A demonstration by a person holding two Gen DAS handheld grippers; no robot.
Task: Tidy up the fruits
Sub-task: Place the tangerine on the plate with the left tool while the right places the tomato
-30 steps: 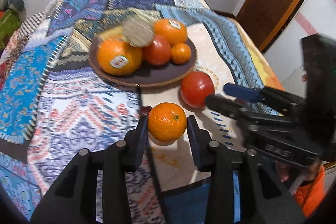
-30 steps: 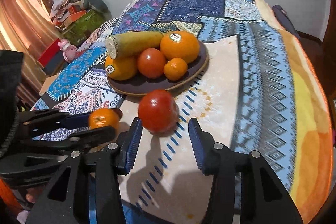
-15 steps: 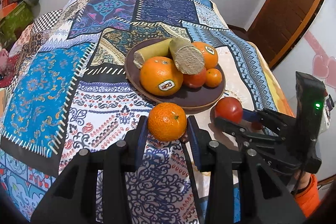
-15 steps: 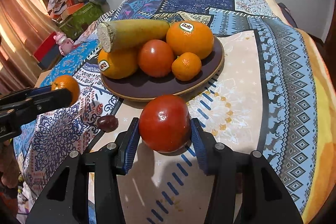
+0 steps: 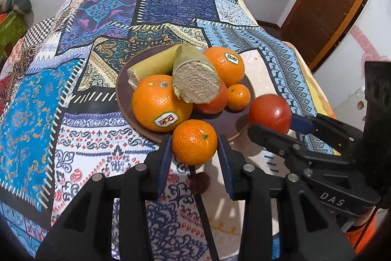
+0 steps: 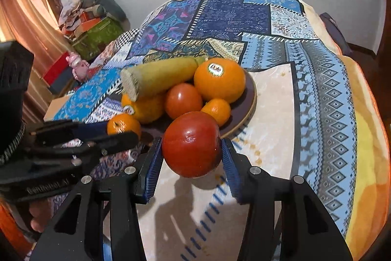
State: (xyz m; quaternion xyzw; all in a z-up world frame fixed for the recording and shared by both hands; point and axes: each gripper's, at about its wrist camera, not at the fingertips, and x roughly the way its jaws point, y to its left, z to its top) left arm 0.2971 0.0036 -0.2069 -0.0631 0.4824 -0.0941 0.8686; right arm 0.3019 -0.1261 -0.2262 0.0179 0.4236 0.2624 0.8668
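My left gripper point(image 5: 194, 153) is shut on a small orange mandarin point(image 5: 194, 141) and holds it above the cloth at the near rim of the brown plate point(image 5: 121, 92). My right gripper point(image 6: 191, 158) is shut on a red tomato point(image 6: 191, 143), lifted just in front of the plate point(image 6: 251, 94). The plate holds two large stickered oranges point(image 5: 158, 105), a tomato, a small mandarin point(image 5: 238, 96) and two pale yellow-green stalks point(image 5: 193, 76). The right gripper with the tomato point(image 5: 270, 111) shows in the left wrist view, the left one point(image 6: 122, 131) in the right wrist view.
A small dark brown round thing point(image 5: 200, 182) lies on the patterned cloth point(image 5: 73, 138) under the left gripper. The table drops away at the right point(image 6: 366, 163). A door point(image 5: 330, 4) stands far right; boxes and clutter point(image 6: 92, 28) sit beyond the left side.
Both grippers have lifted their fruit off the cloth and carried it toward the plate. The right gripper closed on the tomato over the last second.
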